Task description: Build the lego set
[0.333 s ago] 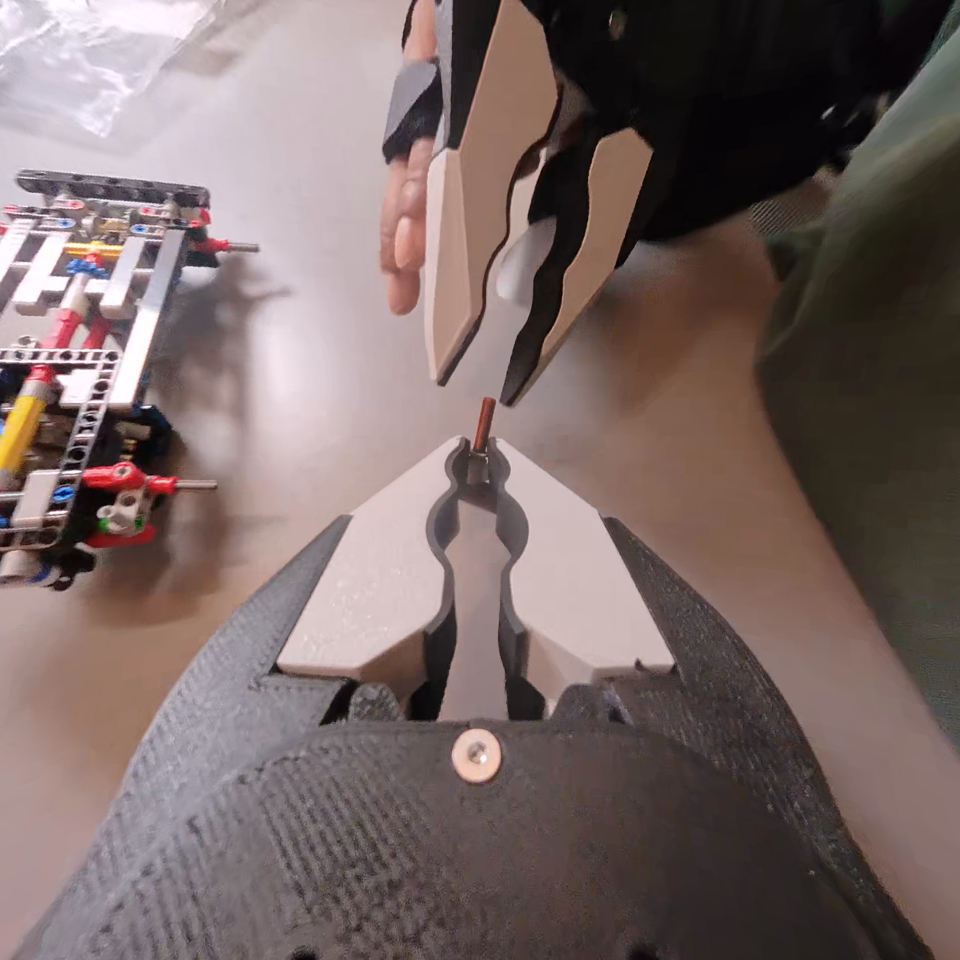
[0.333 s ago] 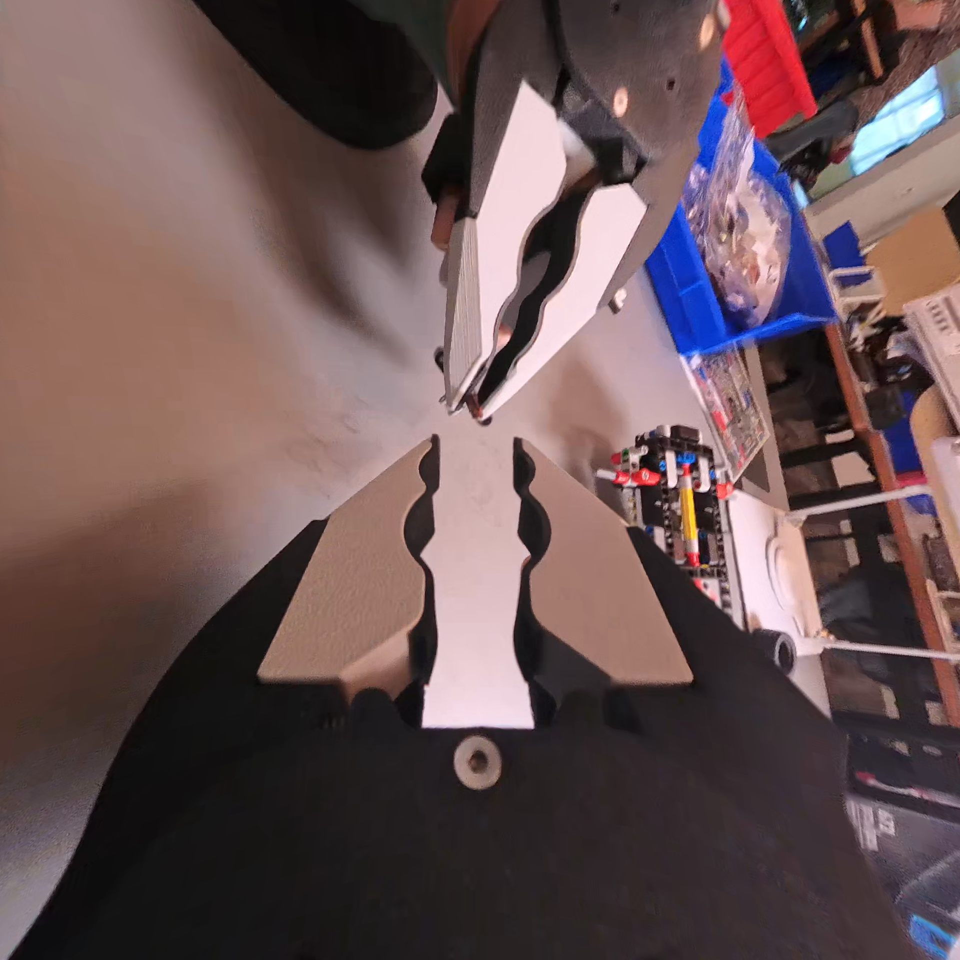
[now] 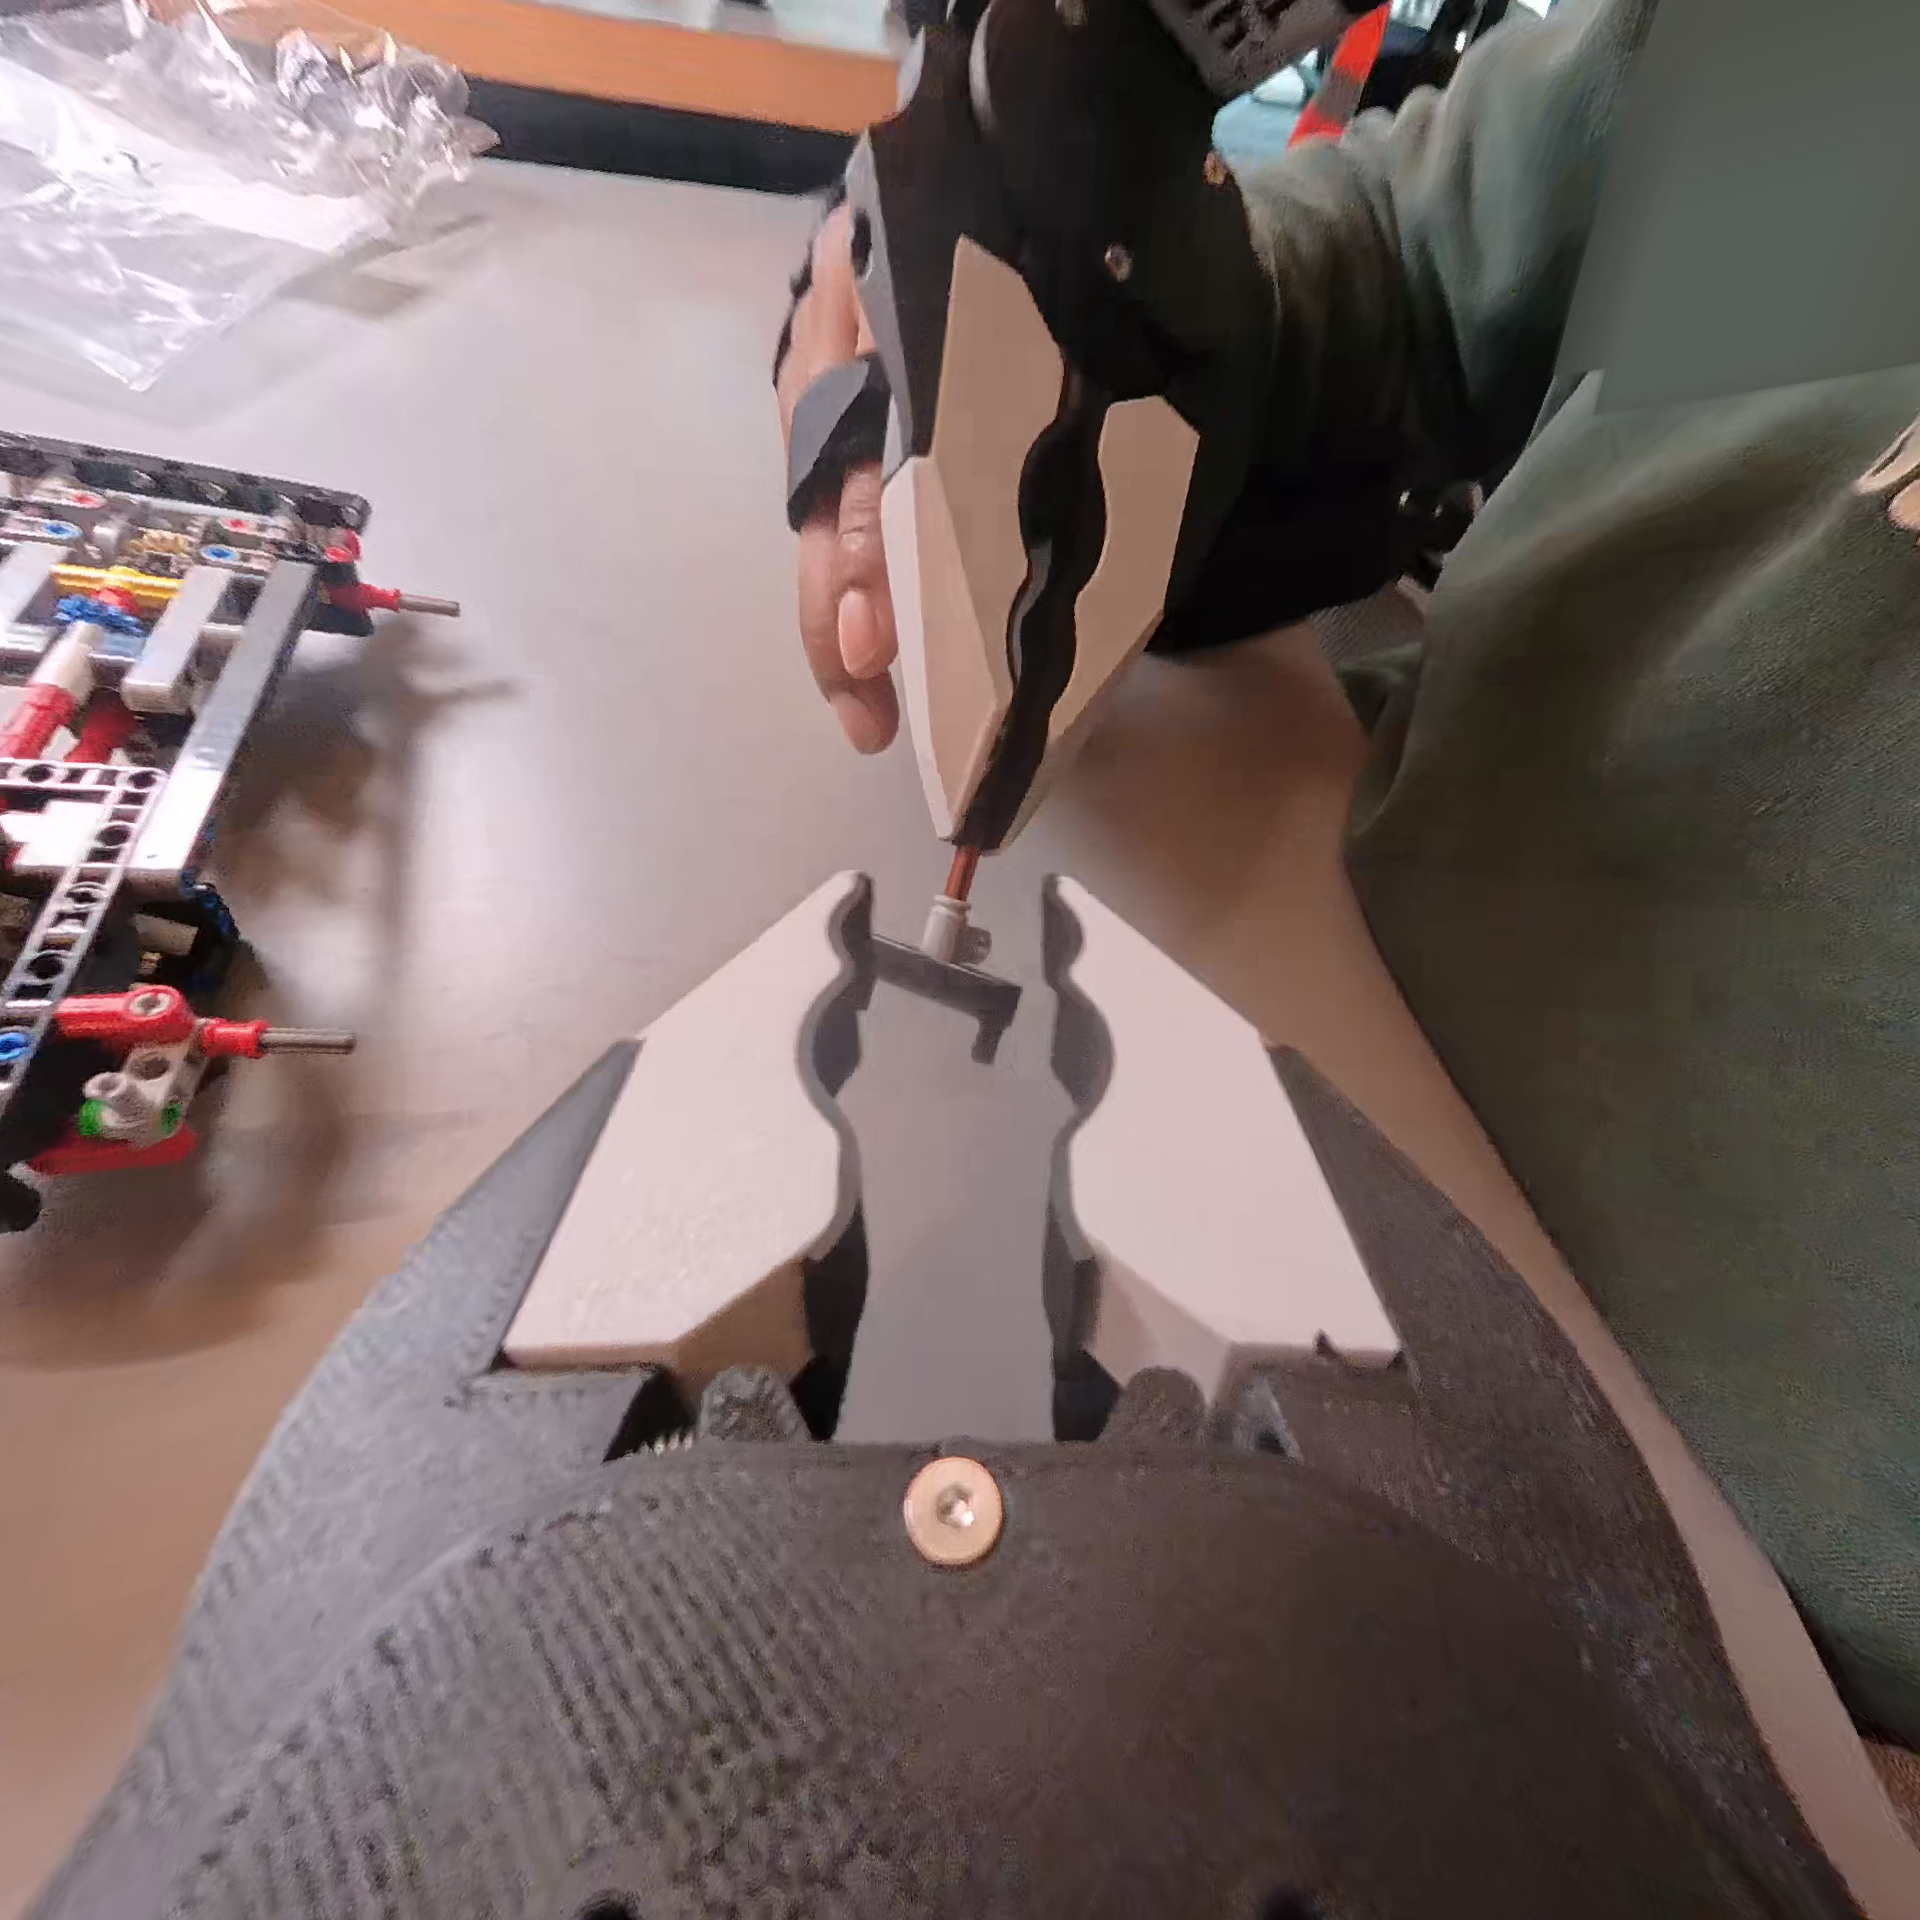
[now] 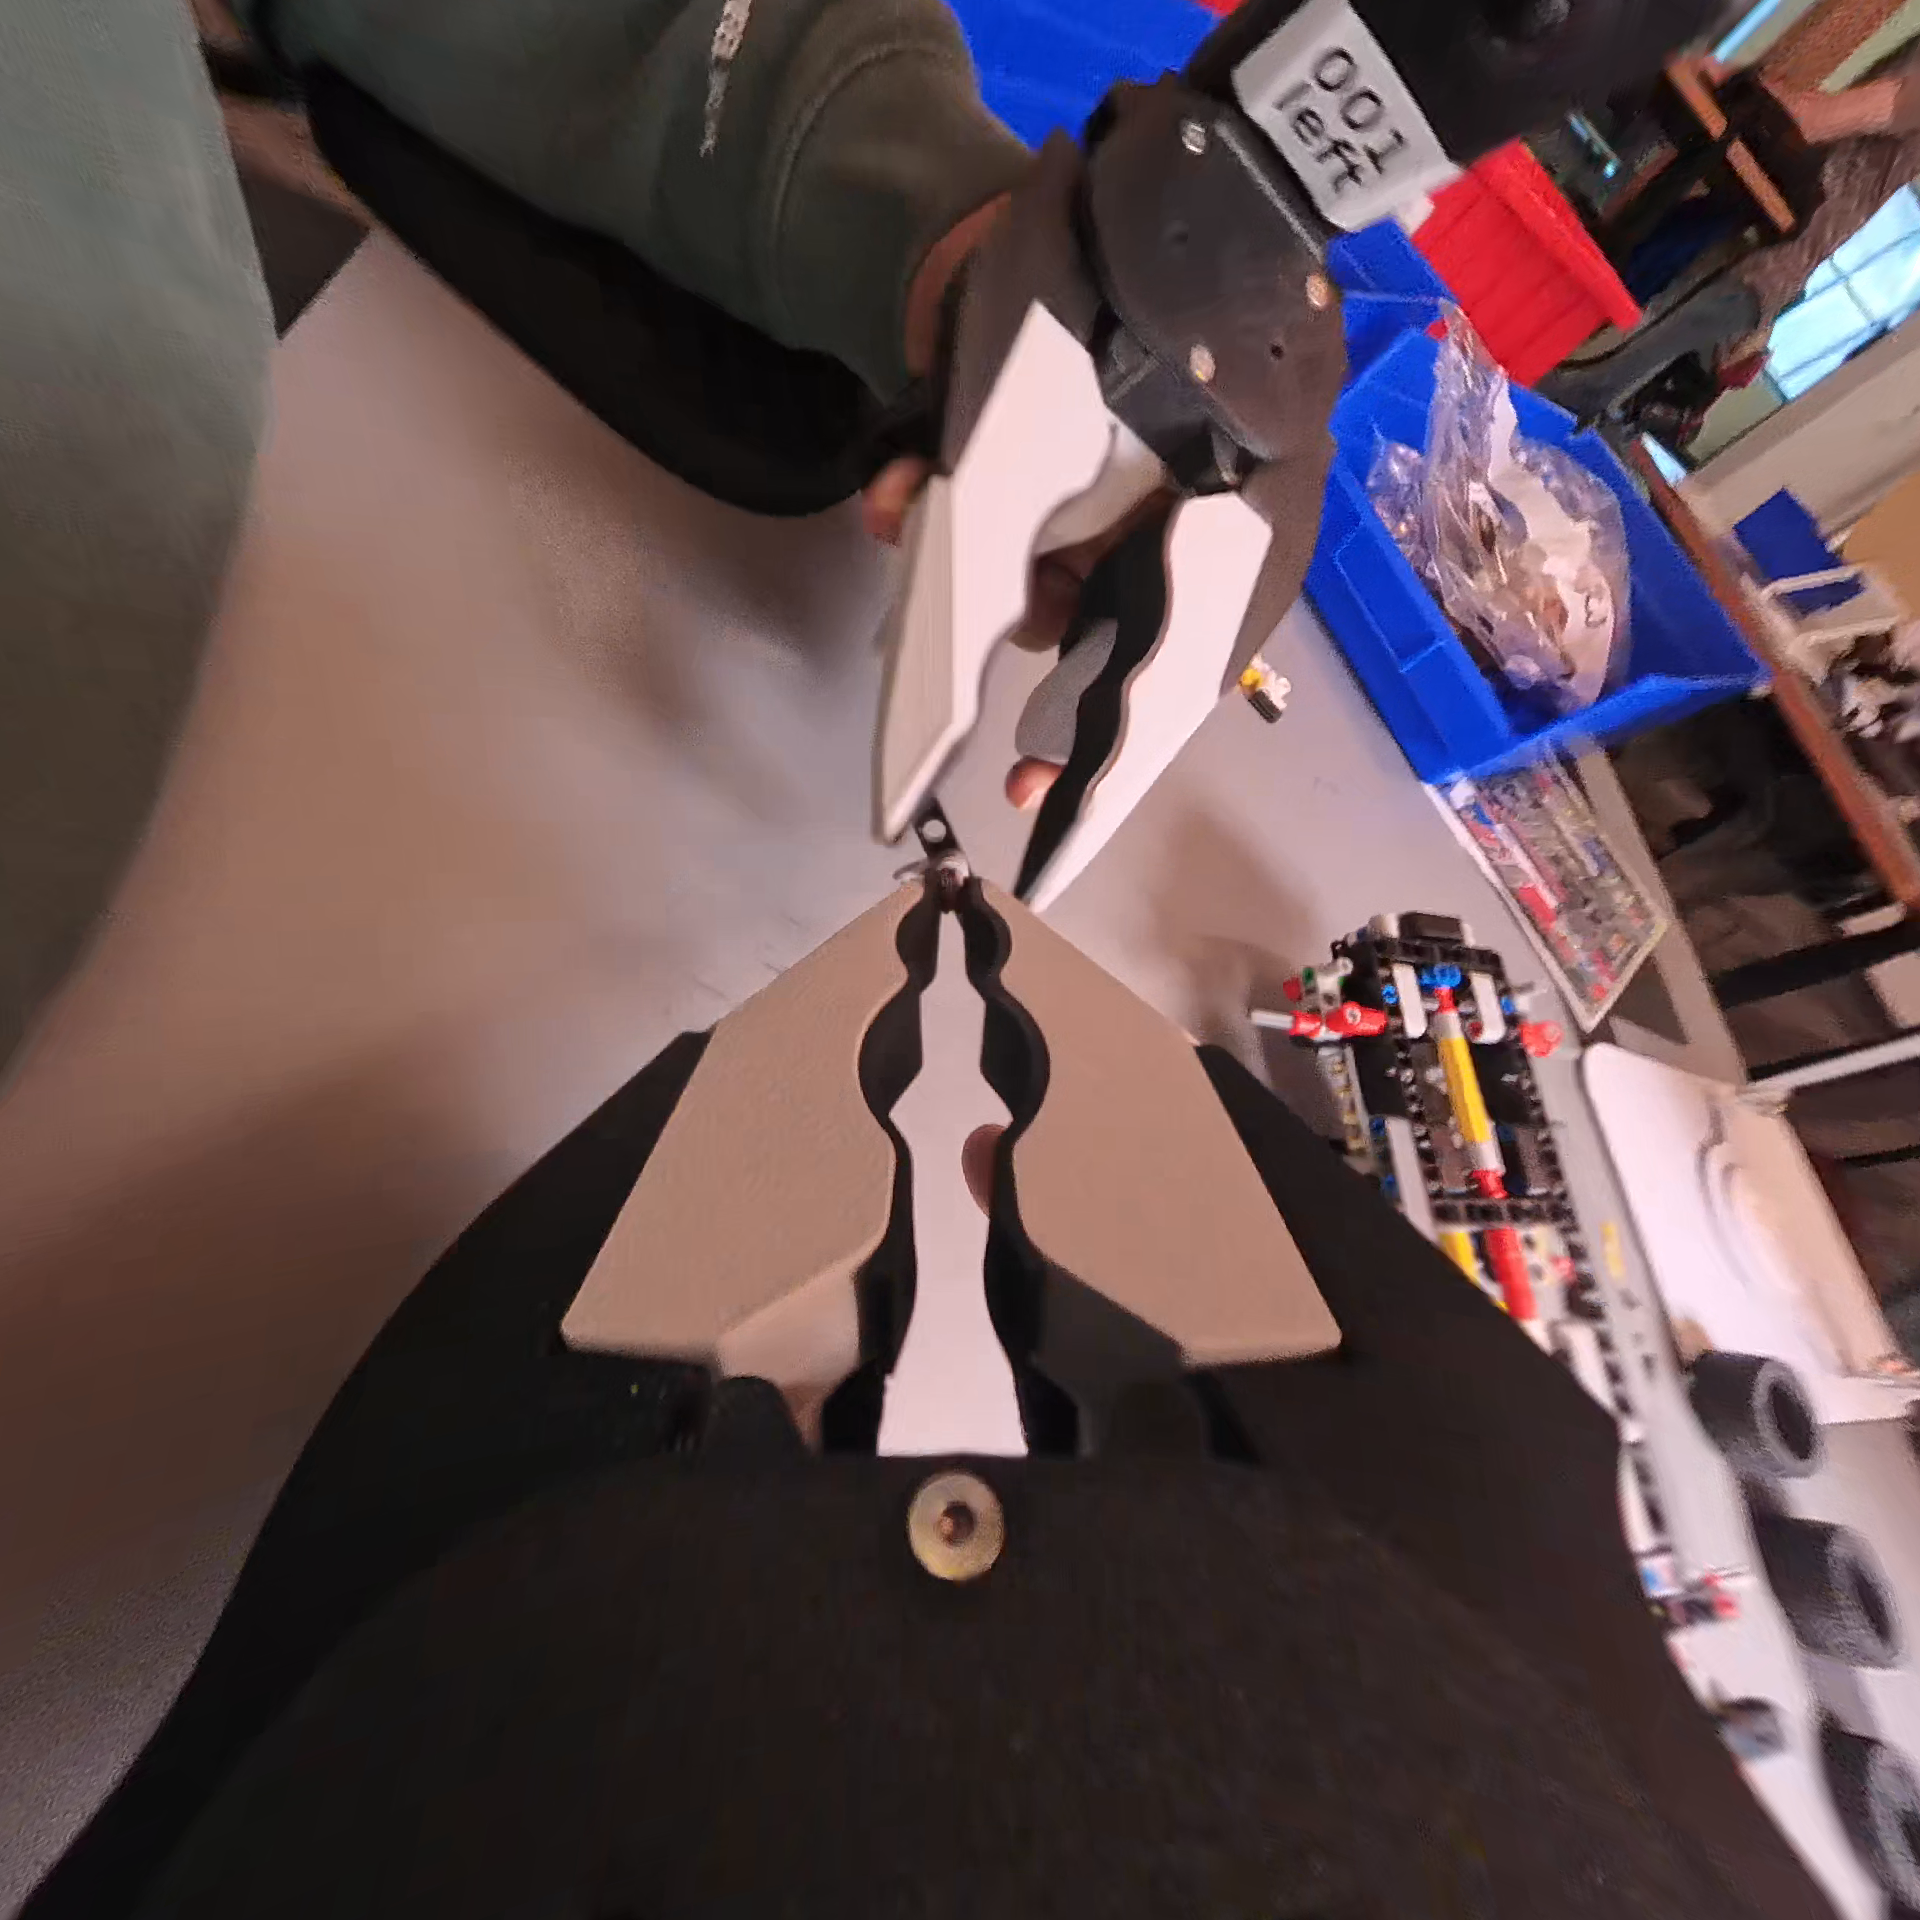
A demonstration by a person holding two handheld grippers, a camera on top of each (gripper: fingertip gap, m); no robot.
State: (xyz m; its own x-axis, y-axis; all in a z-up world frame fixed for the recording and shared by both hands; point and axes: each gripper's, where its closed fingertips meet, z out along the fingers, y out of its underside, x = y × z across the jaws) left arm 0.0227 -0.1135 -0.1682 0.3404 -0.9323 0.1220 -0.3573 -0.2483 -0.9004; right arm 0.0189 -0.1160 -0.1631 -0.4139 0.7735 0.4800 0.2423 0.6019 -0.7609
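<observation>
Our left gripper (image 3: 954,894) has its jaws apart, and between the tips sits a small lego piece (image 3: 951,961): a dark grey bracket with a pale bush, out of which a reddish-brown axle (image 3: 963,868) rises toward 12 o'clock. Whether the bracket touches the left finger, we cannot tell. Our right gripper (image 3: 977,826) comes down from 12 o'clock in the left wrist view, its jaws together on the upper end of that axle.

In the right wrist view our right gripper (image 4: 948,894) shows its tips nearly shut on the small part at the centre, with our left gripper (image 4: 971,842) spread open just above it.

The partly built lego chassis (image 3: 125,790) lies on the tan table (image 3: 582,436) at 9 o'clock in the left wrist view, well apart from both grippers. A clear plastic bag (image 3: 177,166) lies at 10 o'clock. In the right wrist view a blue bin (image 4: 1496,582) stands at 2 o'clock and black tyres (image 4: 1766,1423) lie at 4 o'clock.
</observation>
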